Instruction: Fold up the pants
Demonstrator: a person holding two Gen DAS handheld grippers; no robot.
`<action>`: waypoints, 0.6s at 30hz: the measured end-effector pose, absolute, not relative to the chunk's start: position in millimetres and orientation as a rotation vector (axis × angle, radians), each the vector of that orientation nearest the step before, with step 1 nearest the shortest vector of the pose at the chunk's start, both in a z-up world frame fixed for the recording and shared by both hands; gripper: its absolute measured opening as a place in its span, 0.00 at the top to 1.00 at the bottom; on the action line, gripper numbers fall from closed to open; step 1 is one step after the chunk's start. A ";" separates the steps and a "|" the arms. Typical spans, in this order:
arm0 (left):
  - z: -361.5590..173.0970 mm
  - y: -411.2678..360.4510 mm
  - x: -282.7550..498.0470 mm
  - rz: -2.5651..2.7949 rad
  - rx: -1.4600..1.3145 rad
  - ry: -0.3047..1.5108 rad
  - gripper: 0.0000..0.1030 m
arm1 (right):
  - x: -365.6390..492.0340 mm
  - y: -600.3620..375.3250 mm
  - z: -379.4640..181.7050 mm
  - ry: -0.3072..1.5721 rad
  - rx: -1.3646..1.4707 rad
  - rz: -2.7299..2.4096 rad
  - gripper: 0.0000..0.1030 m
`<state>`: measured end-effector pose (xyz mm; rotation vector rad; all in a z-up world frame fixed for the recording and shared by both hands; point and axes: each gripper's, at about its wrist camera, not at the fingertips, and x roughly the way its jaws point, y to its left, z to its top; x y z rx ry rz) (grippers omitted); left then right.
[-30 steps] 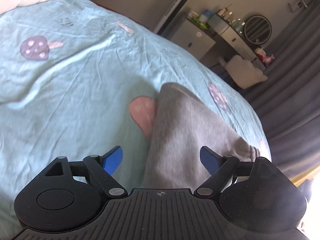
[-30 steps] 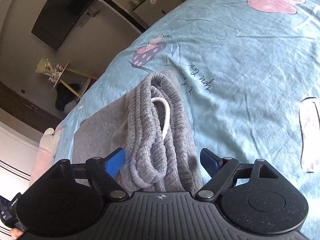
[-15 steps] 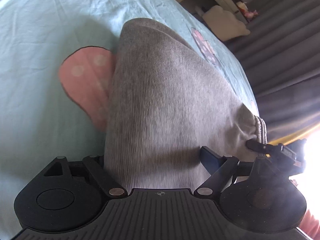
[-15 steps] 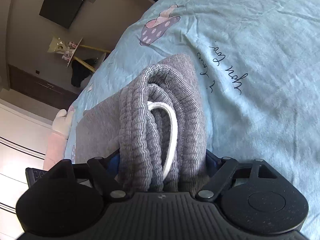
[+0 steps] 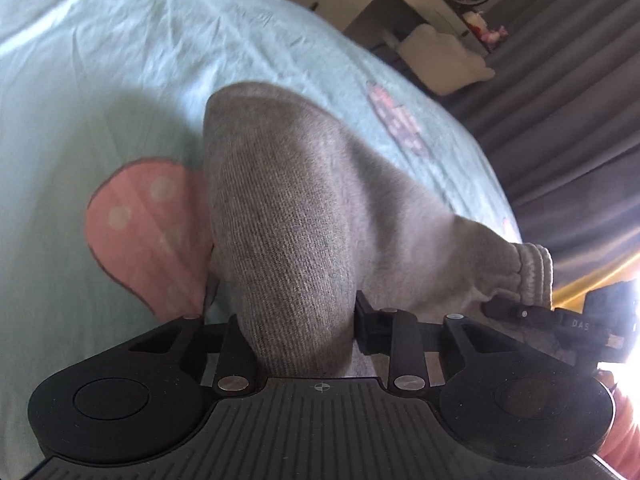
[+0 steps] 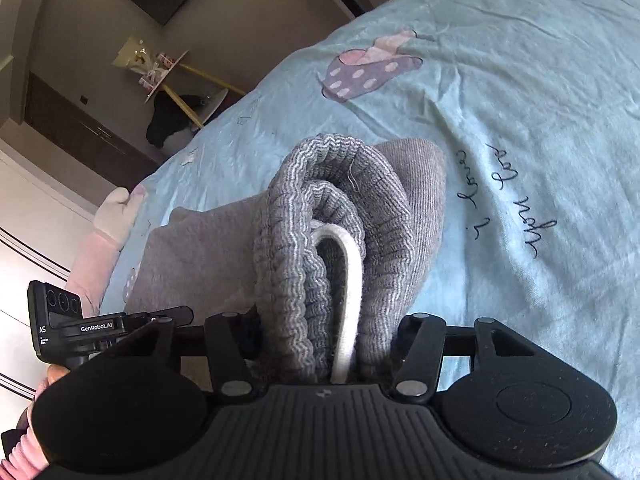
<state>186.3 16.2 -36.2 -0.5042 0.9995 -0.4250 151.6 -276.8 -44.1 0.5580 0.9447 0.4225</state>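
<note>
Pants (image 5: pixel 304 216) bunched between both closing tools, on bedsheet (image 5: pixel 120 80).

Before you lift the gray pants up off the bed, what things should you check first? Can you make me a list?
1. Left gripper has cloth between its fingers: ok. Plain gray pants fabric fills the gap while the jaws are closing.
2. Right gripper has cloth between its fingers: ok. The ribbed waistband sits bunched there while the jaws are closing.
3. White drawstring tucked inside the bunch: ok, it loops within the waistband folds.
4. All layers caught in each grip: cannot tell, the pads are hidden by cloth.
5. Bedsheet not pinched with the pants: cannot tell.
6. Bed around the pants free of other things: ok, in what these views show.
</note>
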 end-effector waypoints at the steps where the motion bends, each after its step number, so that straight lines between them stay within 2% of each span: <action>1: -29.3 16.4 187.4 -0.437 -0.506 0.988 0.70 | 151.9 -275.8 -37.5 0.931 0.550 0.432 0.49; 7: 12.1 12.5 207.9 -0.439 -0.499 0.881 0.70 | 172.7 -271.3 11.2 0.807 0.528 0.448 0.50; 9: 18.5 15.6 218.1 -0.412 -0.506 0.851 0.65 | 185.8 -269.8 21.7 0.779 0.517 0.437 0.50; 10: 18.6 19.3 221.8 -0.381 -0.511 0.842 0.54 | 192.2 -269.7 24.4 0.770 0.505 0.431 0.49; 11: 17.2 23.5 225.2 -0.325 -0.511 0.843 0.43 | 198.5 -268.3 26.0 0.765 0.465 0.409 0.45; 12: 13.8 28.6 227.2 -0.264 -0.511 0.852 0.43 | 205.4 -267.7 24.5 0.773 0.421 0.354 0.32; 13: 9.6 32.5 227.0 -0.232 -0.501 0.867 0.43 | 210.7 -268.1 21.1 0.793 0.386 0.279 0.24; 14: 5.0 35.5 223.8 -0.224 -0.492 0.884 0.43 | 212.5 -268.0 16.7 0.806 0.348 0.206 0.21; 18: -12.9 36.3 194.1 -0.236 -0.423 0.930 0.40 | 188.1 -270.3 -1.1 0.829 0.347 0.165 0.21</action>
